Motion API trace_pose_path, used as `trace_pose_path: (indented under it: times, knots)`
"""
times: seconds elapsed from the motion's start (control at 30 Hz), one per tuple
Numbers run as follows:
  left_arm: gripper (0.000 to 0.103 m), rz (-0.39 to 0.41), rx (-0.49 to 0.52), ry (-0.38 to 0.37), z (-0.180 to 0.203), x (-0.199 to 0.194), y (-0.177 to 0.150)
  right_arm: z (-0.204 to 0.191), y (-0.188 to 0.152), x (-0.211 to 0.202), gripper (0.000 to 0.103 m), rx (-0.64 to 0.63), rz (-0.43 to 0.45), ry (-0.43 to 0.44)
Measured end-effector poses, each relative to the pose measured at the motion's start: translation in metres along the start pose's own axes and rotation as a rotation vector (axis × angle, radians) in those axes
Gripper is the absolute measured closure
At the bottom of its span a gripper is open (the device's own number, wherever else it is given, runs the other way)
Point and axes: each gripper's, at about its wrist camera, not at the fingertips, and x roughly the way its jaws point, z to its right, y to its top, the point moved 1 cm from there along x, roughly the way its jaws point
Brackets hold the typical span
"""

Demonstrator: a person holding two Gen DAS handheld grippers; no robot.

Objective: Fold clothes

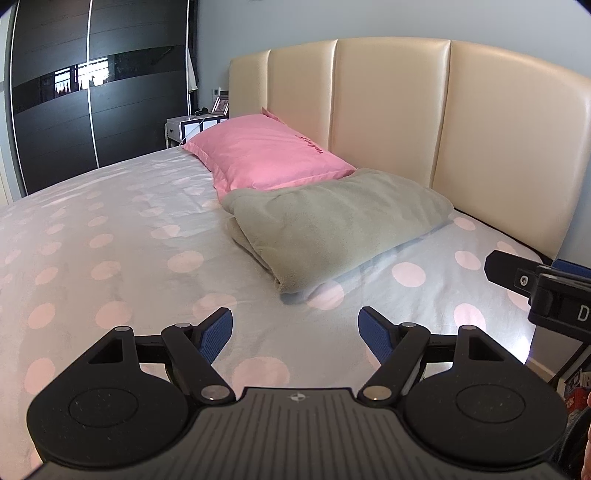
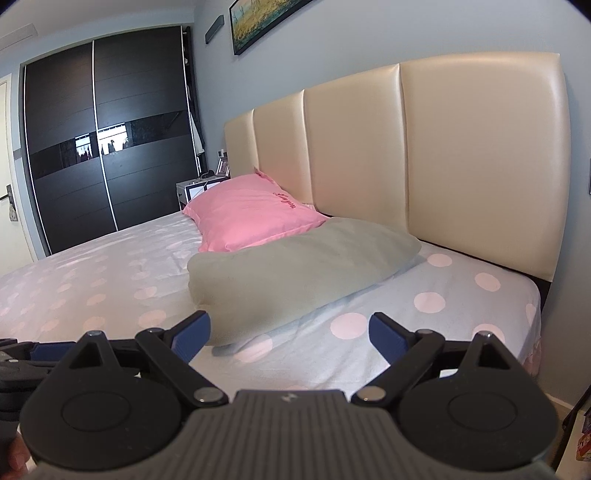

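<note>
A pink pillow (image 1: 266,153) lies against the cream padded headboard (image 1: 388,107) on a polka-dot sheet (image 1: 110,236); a dark sliding wardrobe (image 2: 103,140) stands beyond; a framed picture (image 2: 266,18) hangs above.

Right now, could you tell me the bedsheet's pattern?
Pale blue bedsheet with pink dots; clearest in the left wrist view.

The bed sheet (image 1: 110,229) is pale blue-white, dotted all over with soft pink circles. On it lies a folded cloth (image 1: 332,218) of plain grey-green and a bright pink pillow (image 1: 266,155) with dark red script. The headboard (image 1: 388,110) is glossy cream. The wardrobe (image 2: 103,140) is black-brown with thin white lines. Both grippers' pads (image 1: 218,336) are blue on black arms.
</note>
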Motion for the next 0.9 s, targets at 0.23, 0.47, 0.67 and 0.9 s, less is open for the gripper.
trace_pose_path:
  times: [0.23, 0.47, 0.67, 0.9]
  knots:
    - [0.029, -0.006, -0.003, 0.005, -0.003, -0.003, -0.001, -0.011, -0.001, -0.001, 0.009, -0.035, 0.001, 0.007]
    - [0.029, -0.003, -0.019, 0.012, -0.010, -0.005, 0.000, -0.016, -0.001, -0.002, 0.008, -0.045, -0.001, 0.014]
    - [0.029, -0.004, -0.015, 0.017, -0.011, -0.006, -0.001, -0.020, -0.002, -0.003, 0.008, -0.051, -0.002, 0.017]
    - [0.029, -0.008, -0.020, 0.008, -0.012, -0.009, -0.002, -0.023, -0.003, -0.004, 0.008, -0.054, 0.000, 0.025]
